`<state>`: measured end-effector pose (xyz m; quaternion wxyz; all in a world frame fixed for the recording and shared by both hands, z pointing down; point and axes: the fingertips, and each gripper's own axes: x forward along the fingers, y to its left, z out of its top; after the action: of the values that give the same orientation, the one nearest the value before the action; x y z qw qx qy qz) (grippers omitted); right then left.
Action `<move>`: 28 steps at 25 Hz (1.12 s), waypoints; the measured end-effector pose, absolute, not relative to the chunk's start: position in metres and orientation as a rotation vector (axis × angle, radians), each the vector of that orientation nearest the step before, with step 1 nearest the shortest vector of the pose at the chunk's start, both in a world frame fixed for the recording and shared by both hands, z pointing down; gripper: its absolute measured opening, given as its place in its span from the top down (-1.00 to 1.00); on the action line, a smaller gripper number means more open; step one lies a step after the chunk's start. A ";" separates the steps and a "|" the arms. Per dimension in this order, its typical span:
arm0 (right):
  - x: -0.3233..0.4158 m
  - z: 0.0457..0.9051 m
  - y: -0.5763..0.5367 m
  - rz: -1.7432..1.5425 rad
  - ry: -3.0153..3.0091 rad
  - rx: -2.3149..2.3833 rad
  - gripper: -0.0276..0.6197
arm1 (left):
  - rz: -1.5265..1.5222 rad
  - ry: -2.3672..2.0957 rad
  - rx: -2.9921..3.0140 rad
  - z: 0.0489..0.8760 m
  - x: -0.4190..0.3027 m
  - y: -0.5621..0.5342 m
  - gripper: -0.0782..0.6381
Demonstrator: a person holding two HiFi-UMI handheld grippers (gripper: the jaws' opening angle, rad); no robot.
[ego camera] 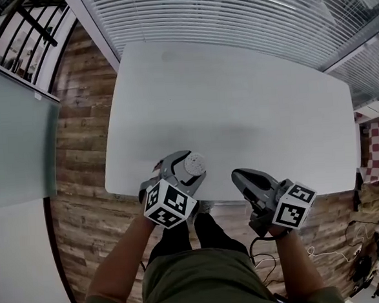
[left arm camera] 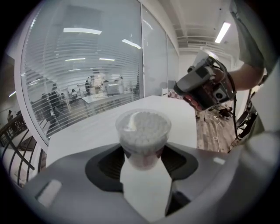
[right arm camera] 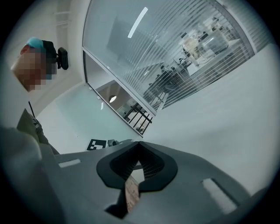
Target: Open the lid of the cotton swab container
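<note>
White table [ego camera: 238, 112] on a plank floor [ego camera: 80, 155].
The top spreads broad and smooth, corners rounded, a faint shadow across its middle, its far edge running close along the slatted window wall [ego camera: 232, 15]. Brown wood planks show at its left and near sides, and at the right loose cables [ego camera: 323, 253] lie curled on them.

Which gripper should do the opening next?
Right. The left gripper is shut on the cotton swab container; the right gripper sits close beside it, fingers together and empty, so it is free.
</note>
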<state>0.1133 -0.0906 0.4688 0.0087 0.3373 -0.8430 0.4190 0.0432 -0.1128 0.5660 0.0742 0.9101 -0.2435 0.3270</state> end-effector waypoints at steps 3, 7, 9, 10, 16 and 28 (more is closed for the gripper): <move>0.104 0.458 -0.097 1.274 -2.659 1.053 0.89 | 0.980 -0.728 2.740 0.544 0.036 -0.119 0.04; 0.099 0.441 -0.103 1.225 -2.683 1.051 0.89 | 0.985 -0.725 2.741 0.517 0.032 -0.126 0.04; 0.095 0.433 -0.107 1.201 -2.695 1.053 0.89 | 0.977 -0.730 2.749 0.503 0.028 -0.130 0.04; 0.093 0.428 -0.109 1.187 -2.701 1.055 0.89 | 0.973 -0.730 2.755 0.496 0.026 -0.132 0.04; 0.085 0.393 -0.122 1.072 -2.763 1.055 0.89 | 0.985 -0.704 2.799 0.457 0.021 -0.142 0.04; 0.055 0.305 -0.130 0.708 -2.908 0.928 0.88 | 1.007 -0.678 2.832 0.402 0.010 -0.144 0.04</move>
<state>0.0547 -0.1301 0.3054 0.0038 0.2961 -0.9280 0.2260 0.0098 -0.1443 0.4021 0.0300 0.9187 -0.2198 0.3267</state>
